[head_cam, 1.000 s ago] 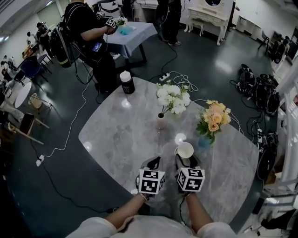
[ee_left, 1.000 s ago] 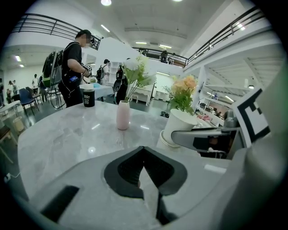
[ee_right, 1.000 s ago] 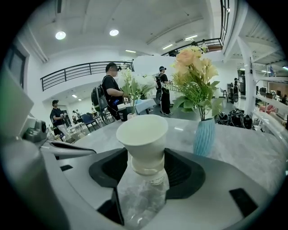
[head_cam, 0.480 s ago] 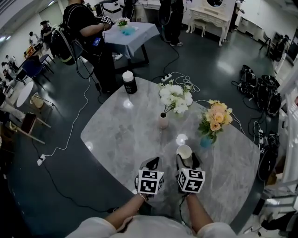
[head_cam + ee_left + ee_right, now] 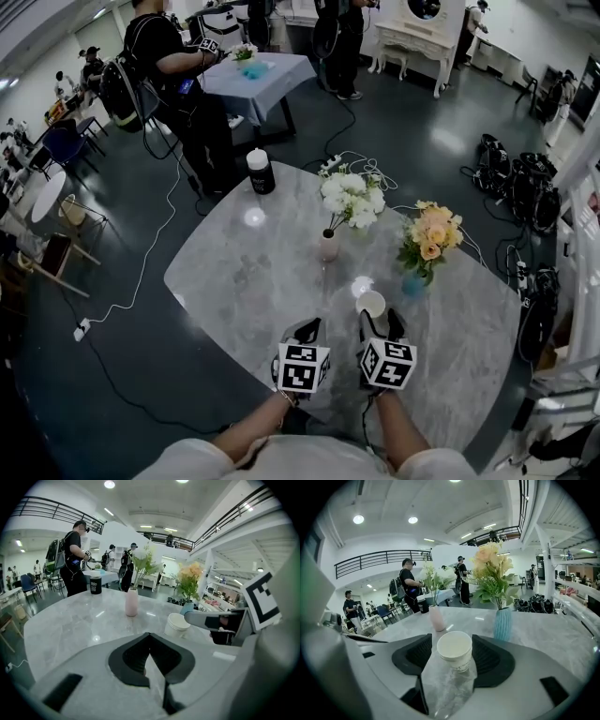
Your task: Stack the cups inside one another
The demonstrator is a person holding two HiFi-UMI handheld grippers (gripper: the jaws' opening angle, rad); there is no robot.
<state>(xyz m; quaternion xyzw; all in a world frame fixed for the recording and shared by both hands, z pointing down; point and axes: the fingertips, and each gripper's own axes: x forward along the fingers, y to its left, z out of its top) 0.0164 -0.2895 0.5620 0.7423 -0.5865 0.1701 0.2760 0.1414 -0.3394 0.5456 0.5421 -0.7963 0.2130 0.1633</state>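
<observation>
Right gripper [image 5: 382,322] is released: its jaws have just been opening and stand wide, the one white cup [image 5: 371,303] upright on the worktop [image 5: 244,272] between them, untouched. Left gripper [image 5: 307,328], just beside, is clenched on nothing. Two flower vases, pink vase [image 5: 326,246] and blue vase [image 5: 411,284], and one black canister [image 5: 260,171] stand beyond.

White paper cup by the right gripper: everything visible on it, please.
The white paper cup is round, with a rolled rim and a tapered wall bearing faint grey print. It looks empty and stands upright, mouth up, on the grey marble-look table, inside the right gripper, whose jaws have just been opening. Narrow gaps show on both sides, so only the table seems to touch it.
</observation>
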